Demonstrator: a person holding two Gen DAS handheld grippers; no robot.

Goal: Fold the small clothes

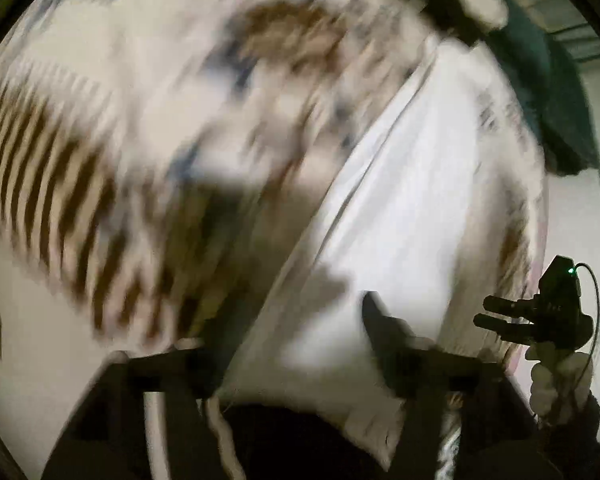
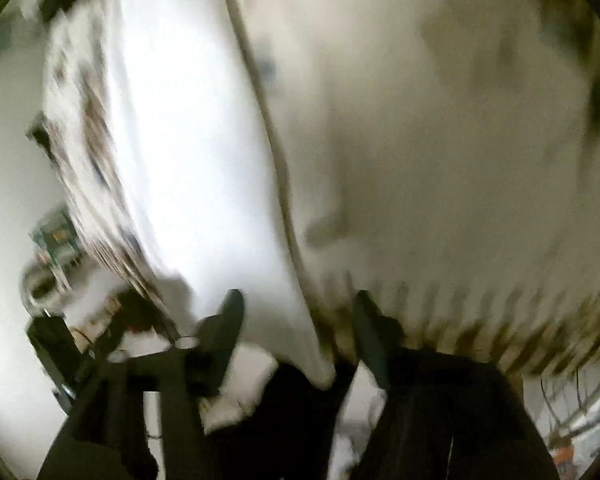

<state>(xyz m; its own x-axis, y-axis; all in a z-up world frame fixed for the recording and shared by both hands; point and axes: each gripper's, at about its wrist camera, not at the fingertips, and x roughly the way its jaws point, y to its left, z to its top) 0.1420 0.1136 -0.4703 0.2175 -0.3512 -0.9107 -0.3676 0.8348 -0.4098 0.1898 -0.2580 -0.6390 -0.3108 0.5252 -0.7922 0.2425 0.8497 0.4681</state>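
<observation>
A small white garment [image 1: 228, 128] with brown stripes and blue-brown print fills the left wrist view, blurred by motion, its plain white inside [image 1: 400, 208] showing at the right. My left gripper [image 1: 284, 332] has cloth between its spread fingers; whether it pinches the cloth is unclear. My right gripper [image 1: 496, 316] shows at the right edge there with its fingers close together. In the right wrist view the same garment [image 2: 440, 140] hangs close, white inside [image 2: 188, 140] at the left, and cloth passes between the right gripper's [image 2: 296, 320] spread fingers.
A dark teal cloth [image 1: 548, 92] lies at the upper right in the left wrist view. A white table surface [image 2: 4, 208] shows at the left in the right wrist view, with a small cluttered object [image 2: 52, 240] on it.
</observation>
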